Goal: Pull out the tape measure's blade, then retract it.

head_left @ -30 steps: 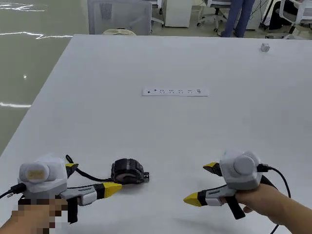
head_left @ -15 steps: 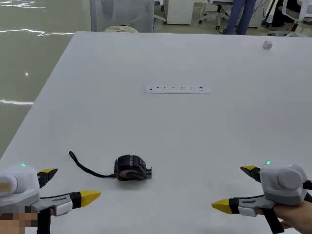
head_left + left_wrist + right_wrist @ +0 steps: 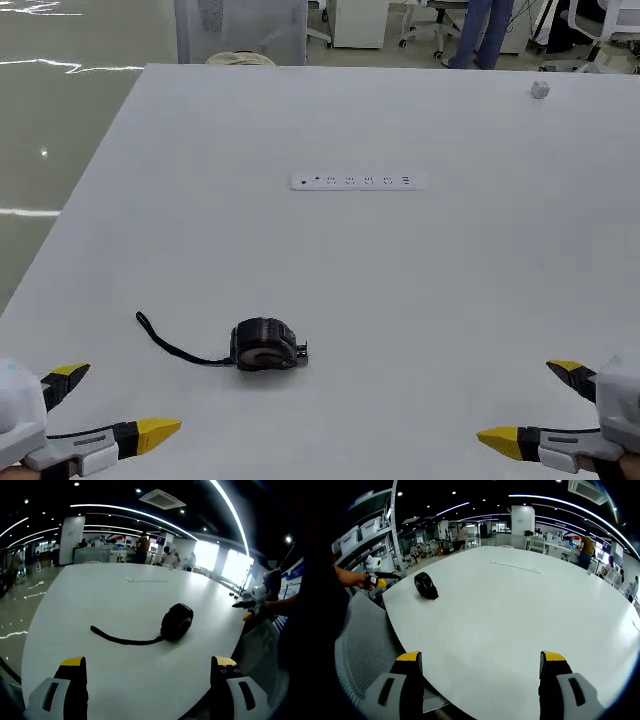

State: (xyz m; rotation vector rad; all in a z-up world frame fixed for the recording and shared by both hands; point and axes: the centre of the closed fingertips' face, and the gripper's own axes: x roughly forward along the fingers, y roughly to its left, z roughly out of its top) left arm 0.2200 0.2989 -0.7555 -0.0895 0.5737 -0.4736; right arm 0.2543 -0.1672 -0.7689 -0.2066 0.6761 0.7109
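Tape measure (image 3: 266, 346) lies near left hand-held gripper (image 3: 120, 401), untouched, jaws spread.

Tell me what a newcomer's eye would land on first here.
A black tape measure lies alone on the white table near the front edge, with no blade drawn out and its strap trailing left in the head view. The left gripper and right gripper hover open on either side, both apart from it. A white power strip sits farther back.

Tape measure (image 3: 265, 345) before probable power strip (image 3: 358, 181)
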